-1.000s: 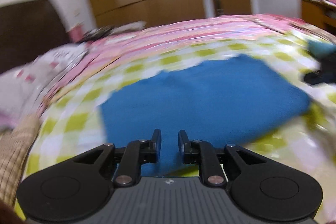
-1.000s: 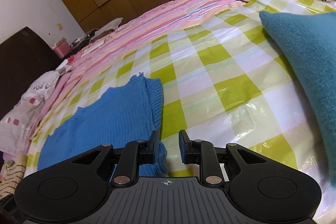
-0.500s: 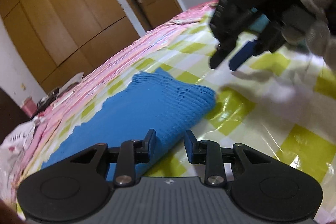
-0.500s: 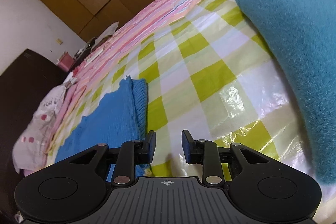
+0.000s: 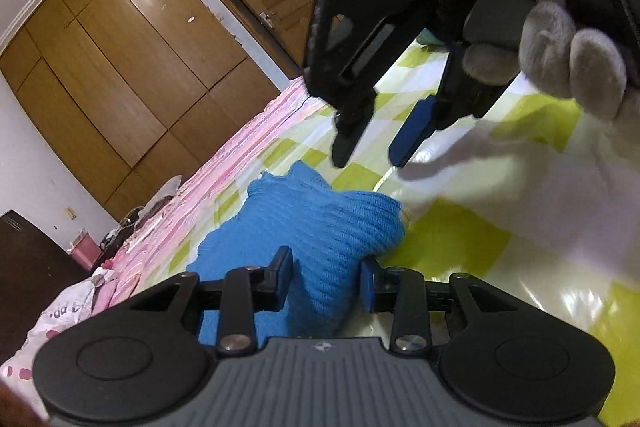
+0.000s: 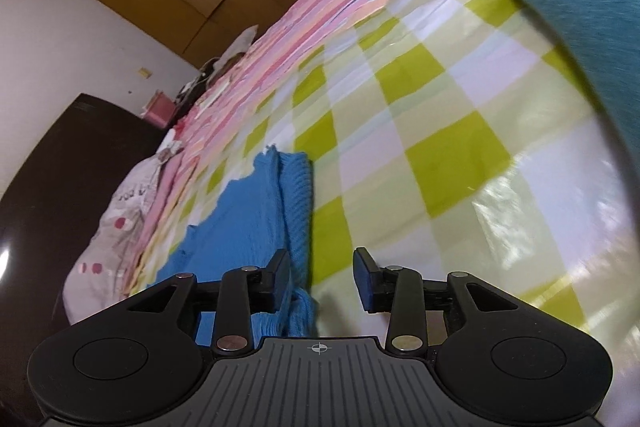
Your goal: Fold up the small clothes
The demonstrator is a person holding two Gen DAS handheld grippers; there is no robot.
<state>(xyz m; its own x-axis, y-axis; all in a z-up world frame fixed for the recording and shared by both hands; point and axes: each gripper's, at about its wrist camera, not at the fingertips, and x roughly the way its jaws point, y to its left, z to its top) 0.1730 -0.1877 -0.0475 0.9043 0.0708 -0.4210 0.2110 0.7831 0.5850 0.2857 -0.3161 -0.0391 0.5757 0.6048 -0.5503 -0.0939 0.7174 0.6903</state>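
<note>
**Opening over the sweater**

Opening, both tongs grip nothing: the left tongs [image 5: 326, 281] straddle the folded blue sweater [image 5: 320, 227] untouched, the right tongs [image 6: 322, 277] spread beside its edge on the checked sheet [image 6: 420, 163].

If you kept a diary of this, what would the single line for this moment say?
stage: fold blue knit garment on checked cloth | left hand-held gripper: opening, garment between jaws | right hand-held gripper: opening, beside garment edge
</note>
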